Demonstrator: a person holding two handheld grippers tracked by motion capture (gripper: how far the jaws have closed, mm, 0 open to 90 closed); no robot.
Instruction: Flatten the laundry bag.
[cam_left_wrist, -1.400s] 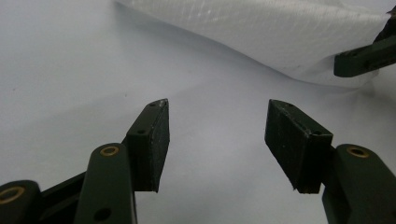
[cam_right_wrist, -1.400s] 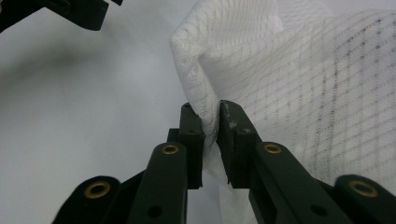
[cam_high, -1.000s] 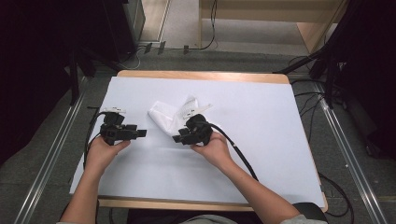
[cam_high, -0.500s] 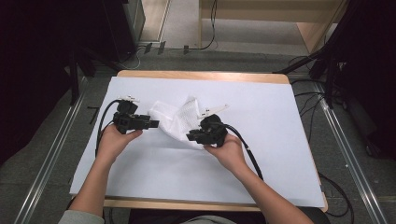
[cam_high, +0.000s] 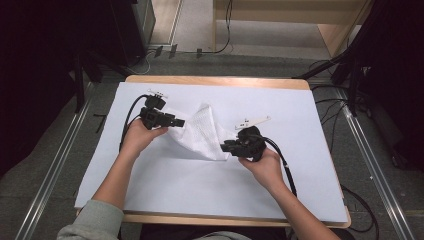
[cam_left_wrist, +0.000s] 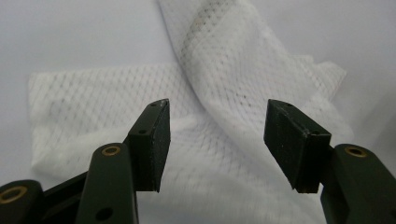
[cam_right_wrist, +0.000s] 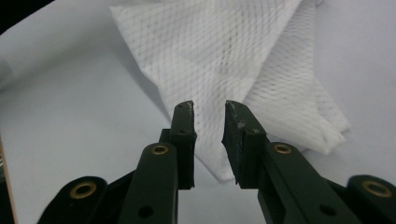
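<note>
A white mesh cloth (cam_high: 200, 135) is lying crumpled on the white-covered table (cam_high: 300, 190), stretched between the two grippers.

The left gripper (cam_high: 176, 122) is sitting at the cloth's one end, with its jaws standing wide apart and released. In the left gripper view, the cloth (cam_left_wrist: 224, 154) is spreading out beneath and ahead of the left gripper (cam_left_wrist: 217, 140); a raised fold is running up and away between the two jaws, and neither pad is pressing on it.

The right gripper (cam_high: 226, 148) is sitting at the cloth's other end, by a low corner. Its jaws have just been closing and then easing open slightly, and they are now standing narrowly parted. In the right gripper view, a pointed corner of the cloth (cam_right_wrist: 233, 60) is lying in the gap of the right gripper (cam_right_wrist: 208, 140) and running on ahead of the tips; whether the pads are actually pinching the fabric, I cannot tell.

A small white strip (cam_high: 252, 121) is lying on the table just beyond the right gripper.
</note>
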